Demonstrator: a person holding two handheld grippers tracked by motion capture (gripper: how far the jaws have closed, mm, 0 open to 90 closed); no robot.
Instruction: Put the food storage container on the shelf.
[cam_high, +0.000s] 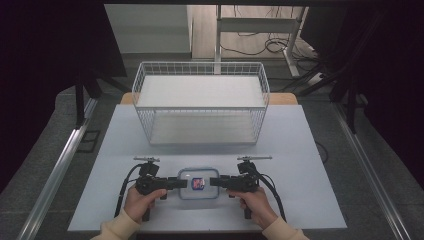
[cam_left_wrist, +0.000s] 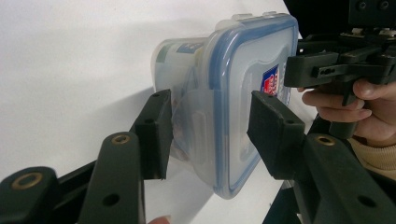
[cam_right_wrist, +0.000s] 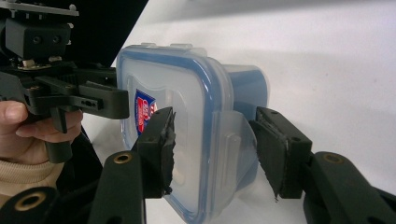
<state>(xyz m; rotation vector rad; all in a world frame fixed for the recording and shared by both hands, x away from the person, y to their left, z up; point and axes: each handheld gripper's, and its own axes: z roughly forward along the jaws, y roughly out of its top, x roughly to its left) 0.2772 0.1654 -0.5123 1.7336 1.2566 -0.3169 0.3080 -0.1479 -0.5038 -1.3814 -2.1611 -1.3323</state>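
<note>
Between spread jaws of left gripper (cam_high: 181, 183) & right gripper (cam_high: 216, 182): clip-lid container (cam_high: 198, 183) at table (cam_high: 300, 150) front edge, basket (cam_high: 200, 102) beyond; probably best closing both evenly on side latches, no tilt.

A red-and-blue label (cam_right_wrist: 145, 111) sits on the clear lid of a small plastic food container (cam_high: 198, 183) with a blue seal; it carries white lettering, but the characters are too small and blurred to read. In the left gripper view the same label (cam_left_wrist: 271, 80) appears edge-on beside a black jaw, again with pale marks that cannot be made out. From the high view it registers only as a red and blue patch at the lid's centre. A greenish printed band shows through the container's wall in the left gripper view, its wording illegible. No other text, number or sign is readable
</note>
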